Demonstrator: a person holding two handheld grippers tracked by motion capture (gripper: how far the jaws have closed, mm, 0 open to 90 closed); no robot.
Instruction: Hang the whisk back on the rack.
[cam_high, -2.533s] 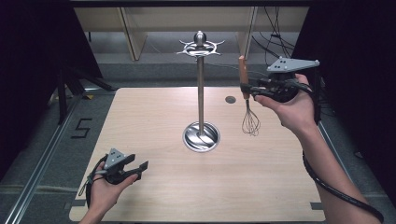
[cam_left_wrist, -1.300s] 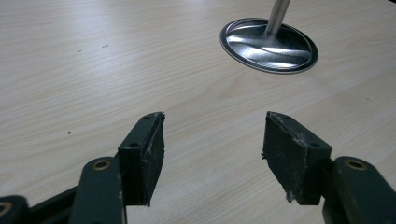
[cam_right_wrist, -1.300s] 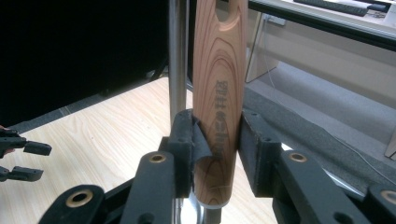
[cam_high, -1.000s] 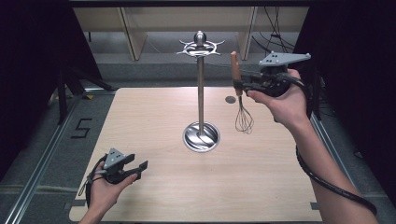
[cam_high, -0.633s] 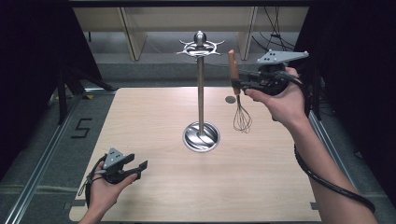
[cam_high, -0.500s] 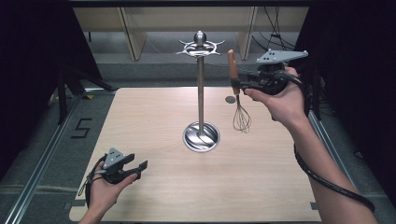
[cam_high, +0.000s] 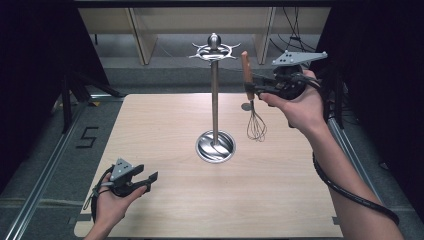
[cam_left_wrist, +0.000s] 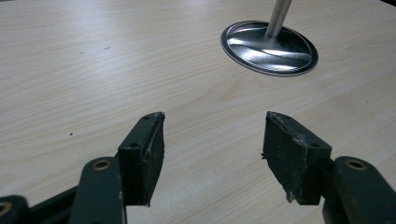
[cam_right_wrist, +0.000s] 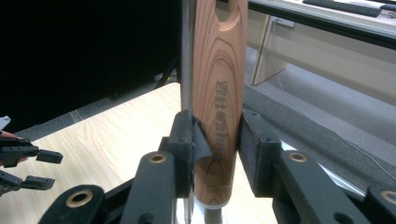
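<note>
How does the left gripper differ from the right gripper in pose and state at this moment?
The left gripper is low, near the table's front edge; the right gripper is raised above the far right side. The left gripper is open with nothing between its pads; the right gripper is shut on the whisk, clamping its wooden handle upright, wires hanging down. Both are hand-held, with a grey plate on top.

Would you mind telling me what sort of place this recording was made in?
Probably a lab or workshop set up for recording, not a kitchen. A bare wooden table stands between dark curtains, a rail and a taped mark are on the floor, and cables hang behind.
</note>
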